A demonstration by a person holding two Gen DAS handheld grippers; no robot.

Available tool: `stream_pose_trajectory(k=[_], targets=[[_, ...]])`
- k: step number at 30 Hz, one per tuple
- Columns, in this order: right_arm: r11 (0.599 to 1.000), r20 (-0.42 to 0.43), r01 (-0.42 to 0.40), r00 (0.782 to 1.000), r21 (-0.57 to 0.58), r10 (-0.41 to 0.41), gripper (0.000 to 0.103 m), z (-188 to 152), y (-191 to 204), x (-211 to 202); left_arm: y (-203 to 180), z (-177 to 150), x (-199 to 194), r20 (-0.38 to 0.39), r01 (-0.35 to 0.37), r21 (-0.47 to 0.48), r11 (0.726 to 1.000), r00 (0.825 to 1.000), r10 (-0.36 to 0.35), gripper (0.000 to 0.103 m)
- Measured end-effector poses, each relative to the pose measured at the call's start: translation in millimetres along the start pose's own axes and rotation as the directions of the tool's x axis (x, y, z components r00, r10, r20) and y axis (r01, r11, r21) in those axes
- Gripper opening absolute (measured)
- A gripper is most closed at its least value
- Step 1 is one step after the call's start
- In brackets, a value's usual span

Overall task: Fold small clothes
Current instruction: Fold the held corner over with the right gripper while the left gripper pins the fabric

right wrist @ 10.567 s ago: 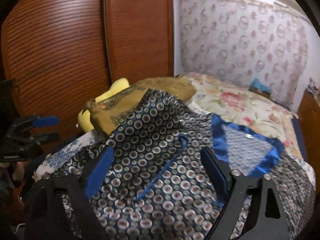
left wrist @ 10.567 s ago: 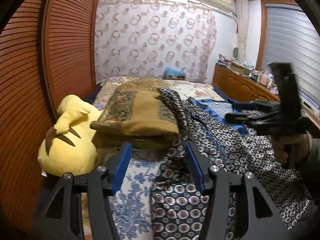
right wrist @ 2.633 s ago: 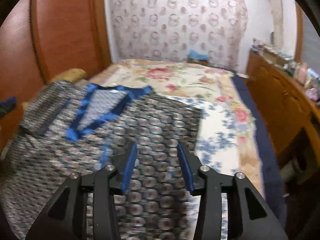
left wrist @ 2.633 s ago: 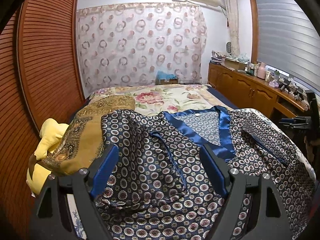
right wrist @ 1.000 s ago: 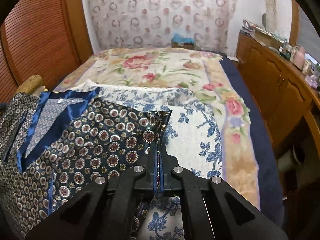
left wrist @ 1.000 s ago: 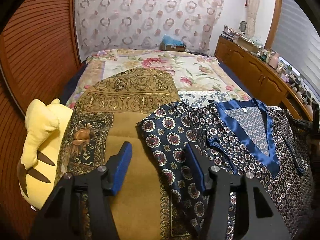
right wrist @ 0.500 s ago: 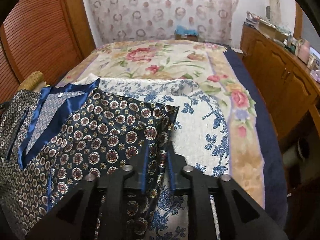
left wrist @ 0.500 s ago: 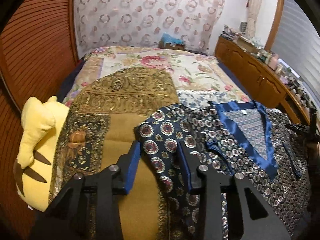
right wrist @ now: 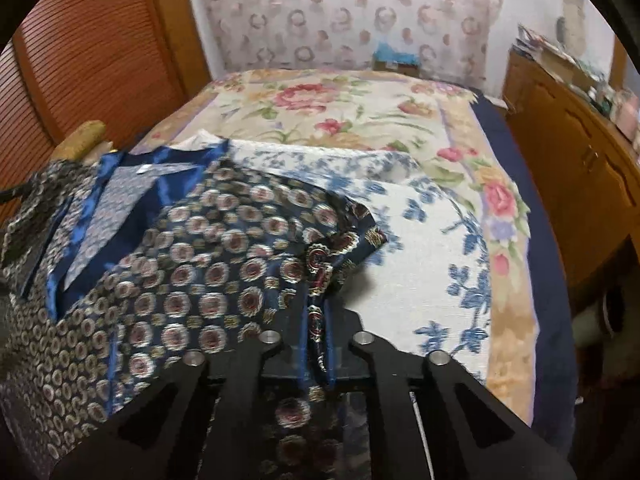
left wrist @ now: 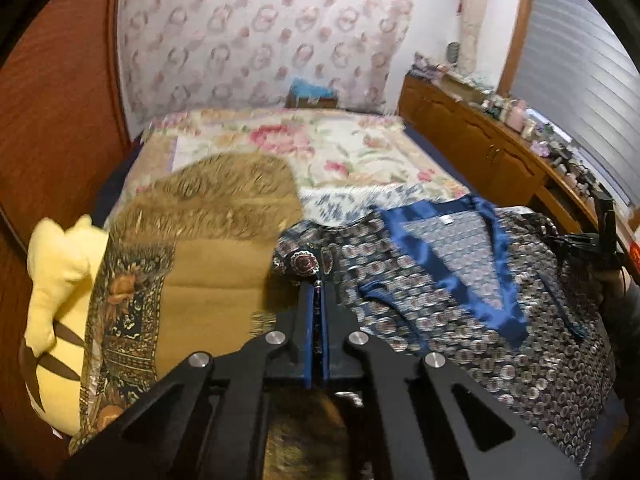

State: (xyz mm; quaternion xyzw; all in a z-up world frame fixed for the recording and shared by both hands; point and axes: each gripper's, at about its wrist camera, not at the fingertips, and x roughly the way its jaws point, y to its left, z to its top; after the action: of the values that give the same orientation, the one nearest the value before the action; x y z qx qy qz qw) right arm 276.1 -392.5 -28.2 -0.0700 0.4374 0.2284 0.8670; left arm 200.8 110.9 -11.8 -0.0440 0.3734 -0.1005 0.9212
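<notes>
Both grippers are clamped on the top (left wrist: 460,280), a patterned garment with a blue V-neck that lies spread on the bed (right wrist: 360,112). The left gripper (left wrist: 318,300) has just closed its jaws on the top's left shoulder corner, where the cloth bunches into a small knob over the gold blanket (left wrist: 208,280). The right gripper (right wrist: 316,320) has reopened briefly and closed again; its jaws now pinch the opposite shoulder corner, and a strip of fabric runs down between the blue pads.

Judged step: lift both corners and carry them over to make the first fold.

Procedure for a clean fold:
- Raise both corners together and at one height, so that the edge between them stays taut and straight.
- Keep the collar centred between the grippers; any skew at the collar carries into the fold.
- Do not drag the left corner across the blanket, which may catch or shift.
- Lay the edge down flat before releasing.

Materials: the top looks thin and satiny, with a sheen on the blue trim; it is likely slippery and creases easily. The blanket looks thick and woven. The bed cover beside the top is a matt floral weave. A soft yellow plush (left wrist: 56,292) lies at the blanket's left edge.
</notes>
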Motion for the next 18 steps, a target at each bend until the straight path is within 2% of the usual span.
stream_pose_trajectory(k=[6,10,18], targets=[[0.999,0.129,-0.014,0.991,-0.049,0.021,0.0,-0.1,33.6,-57.9,-21.5,-5.5,-43.0,0.086,0.013,0.039,0.999,0.996,-0.017,0.0],[0.998,0.201,-0.017,0.979,-0.066,0.03,0.0,-7.9,52.8,-100.5,-31.3,-22.3,-73.3,0.127,0.02,0.056,0.998,0.992,-0.027,0.0],[0.998,0.255,-0.02,0.966,-0.065,0.036,0.0,-50.4,69.9,-156.4,-39.6,-70.5,-124.1,0.186,0.015,0.046,0.999,0.982,-0.024,0.0]])
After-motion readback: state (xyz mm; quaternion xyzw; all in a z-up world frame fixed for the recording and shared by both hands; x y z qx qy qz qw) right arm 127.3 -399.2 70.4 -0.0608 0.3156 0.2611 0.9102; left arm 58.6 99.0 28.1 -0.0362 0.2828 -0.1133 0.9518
